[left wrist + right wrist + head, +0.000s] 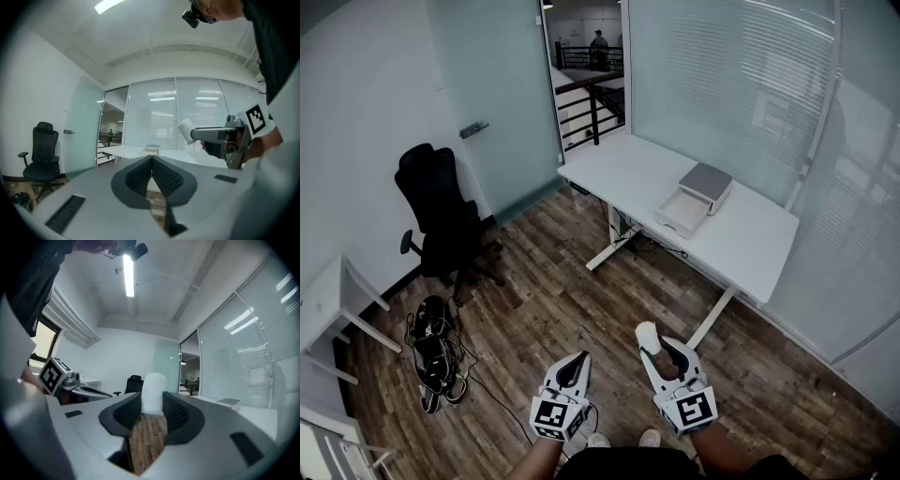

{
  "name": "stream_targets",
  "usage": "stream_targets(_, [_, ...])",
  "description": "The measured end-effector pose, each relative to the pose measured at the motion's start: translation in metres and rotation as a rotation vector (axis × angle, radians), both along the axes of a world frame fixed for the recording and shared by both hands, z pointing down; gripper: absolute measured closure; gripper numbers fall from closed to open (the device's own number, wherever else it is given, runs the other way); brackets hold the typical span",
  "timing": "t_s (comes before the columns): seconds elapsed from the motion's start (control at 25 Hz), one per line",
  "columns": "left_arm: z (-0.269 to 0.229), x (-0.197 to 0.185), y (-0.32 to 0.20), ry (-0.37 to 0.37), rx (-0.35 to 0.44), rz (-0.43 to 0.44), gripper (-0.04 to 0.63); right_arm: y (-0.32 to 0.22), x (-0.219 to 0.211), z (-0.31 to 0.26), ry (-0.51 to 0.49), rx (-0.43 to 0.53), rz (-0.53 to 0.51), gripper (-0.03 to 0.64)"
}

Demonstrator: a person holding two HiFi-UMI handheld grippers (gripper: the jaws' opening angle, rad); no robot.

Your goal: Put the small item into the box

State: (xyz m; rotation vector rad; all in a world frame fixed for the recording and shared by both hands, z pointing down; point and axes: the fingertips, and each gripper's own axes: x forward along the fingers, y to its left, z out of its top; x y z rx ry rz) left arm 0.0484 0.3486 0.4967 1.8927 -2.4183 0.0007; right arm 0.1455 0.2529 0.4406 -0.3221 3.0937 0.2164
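Small item (153, 389) is clamped in my right gripper (657, 350); my left gripper (578, 364) is closed and empty. Carrying step: I must next reach the open box (698, 197) on the far table (750, 246).

I see the box (698, 199) on the tabletop (759, 248) ahead, right of centre. The chair (439, 211) stands well left of it, with what may be a cable heap (434, 361) on the floor (581, 300) nearer me. The small item (648, 335) sits between my right gripper's (659, 354) jaws, with the left gripper (577, 361) just to its left.
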Motion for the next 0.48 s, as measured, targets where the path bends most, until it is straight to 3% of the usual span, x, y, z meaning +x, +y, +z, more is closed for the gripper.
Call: stream_targets(0.48, [0.0067,0.0053,0.0046,0.003,-0.022,-0.025,0.583,-0.0014,0.0013,0.0022,-0.022,-0.018,-0.021,0.468])
